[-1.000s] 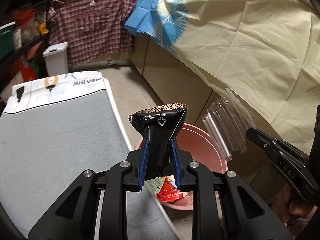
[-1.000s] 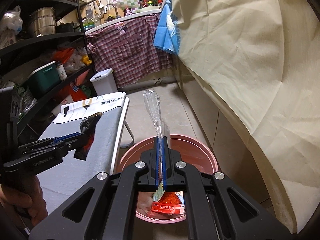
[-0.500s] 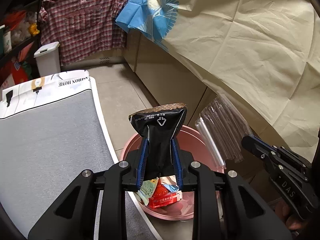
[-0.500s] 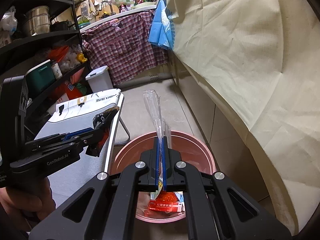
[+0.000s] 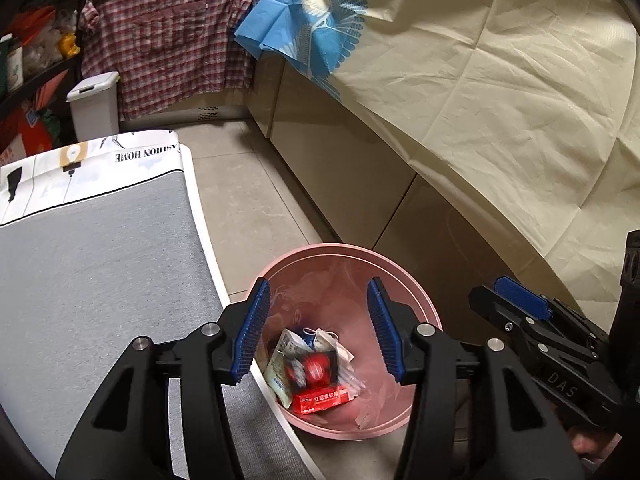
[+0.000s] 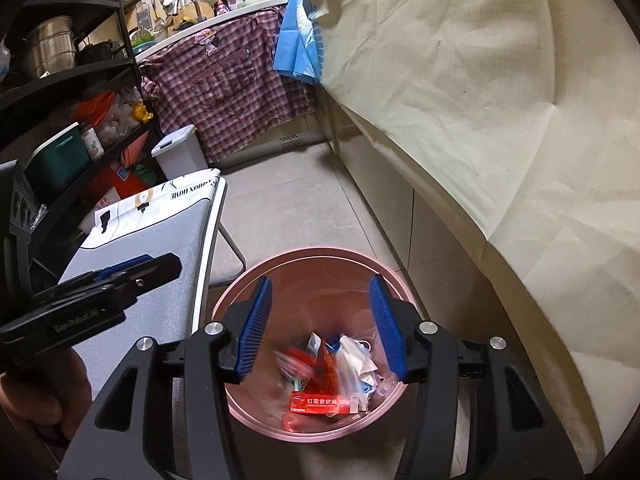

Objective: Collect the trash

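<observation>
A pink bin [image 5: 404,276] [image 6: 394,272] stands on the floor below both grippers. Inside it lie a red box [image 5: 322,398] [image 6: 318,403], crumpled wrappers [image 5: 298,364] and white scraps [image 6: 356,356], some blurred. My left gripper [image 5: 319,332] hangs over the bin's left side, its jaws opening, with nothing between them. My right gripper [image 6: 320,326] hangs over the bin as well, jaws opening and empty. Each gripper shows at the edge of the other's view: the right gripper [image 5: 516,308] and the left gripper [image 6: 132,272].
A grey ironing board [image 5: 92,276] [image 6: 160,256] stands just left of the bin. A cream sheet [image 5: 500,92] drapes the counter on the right. A white lidded bin [image 5: 94,104], a plaid shirt [image 5: 168,48] and dark shelves [image 6: 68,80] are further back. A hand [image 6: 36,392] holds the left gripper.
Both grippers have opened. The black wrapper has gone from the left jaws and the clear straw packet from the right ones; the trash in the bin looks blurred.
</observation>
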A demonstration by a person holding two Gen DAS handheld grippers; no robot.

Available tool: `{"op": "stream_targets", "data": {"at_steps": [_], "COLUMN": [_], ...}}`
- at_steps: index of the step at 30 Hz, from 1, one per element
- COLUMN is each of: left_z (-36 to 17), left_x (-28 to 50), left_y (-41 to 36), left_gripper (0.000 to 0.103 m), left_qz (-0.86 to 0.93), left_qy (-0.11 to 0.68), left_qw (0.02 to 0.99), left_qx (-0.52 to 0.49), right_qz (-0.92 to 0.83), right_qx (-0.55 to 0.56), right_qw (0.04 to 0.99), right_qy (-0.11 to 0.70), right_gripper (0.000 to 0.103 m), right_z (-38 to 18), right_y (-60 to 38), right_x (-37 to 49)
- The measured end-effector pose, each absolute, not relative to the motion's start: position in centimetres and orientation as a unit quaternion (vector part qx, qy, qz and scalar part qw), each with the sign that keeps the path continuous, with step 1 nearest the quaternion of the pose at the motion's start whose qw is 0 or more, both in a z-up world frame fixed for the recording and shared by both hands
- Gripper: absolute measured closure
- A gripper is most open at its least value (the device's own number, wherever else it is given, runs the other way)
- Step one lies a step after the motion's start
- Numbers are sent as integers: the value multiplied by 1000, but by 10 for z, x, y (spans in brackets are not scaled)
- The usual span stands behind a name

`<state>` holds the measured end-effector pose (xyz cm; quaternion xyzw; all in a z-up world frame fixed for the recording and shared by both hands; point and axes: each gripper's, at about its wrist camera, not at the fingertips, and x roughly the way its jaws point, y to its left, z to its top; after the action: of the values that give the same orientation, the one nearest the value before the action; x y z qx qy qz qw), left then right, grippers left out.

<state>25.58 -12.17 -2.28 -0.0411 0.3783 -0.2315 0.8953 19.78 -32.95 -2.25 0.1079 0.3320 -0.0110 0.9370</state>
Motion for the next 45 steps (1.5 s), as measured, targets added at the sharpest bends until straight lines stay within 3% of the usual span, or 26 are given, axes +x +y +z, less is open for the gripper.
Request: {"op": "stream_targets", "data": {"at_steps": [3,10,17,32,45], "left_z": [-18,-7,15,30,27], "left_x": [250,221,171,67,47], "left_y": [-116,-94,-73,-53,-58], "left_gripper": [53,42,36,34,34], "left_qz": [-230,-202,-161,-104,-94], "left_qy": [374,360,335,290,293], "left_qw": [898,910,927,950,951], "left_qx": [-41,-40,-45,-50,-29], "right_qz": [-13,-7,-10,-28,-28], "right_qx": [112,119,74,34,25], "right_qw": [939,947,963,963,966], "right_qy": [326,299,260,266,254], "right_gripper": [46,35,16,13,12], "right_z": [-21,-8,15,25,37], "right_y": [-331,-328,-308,-289,-284], "right_x": [195,170,120,56,32]}}
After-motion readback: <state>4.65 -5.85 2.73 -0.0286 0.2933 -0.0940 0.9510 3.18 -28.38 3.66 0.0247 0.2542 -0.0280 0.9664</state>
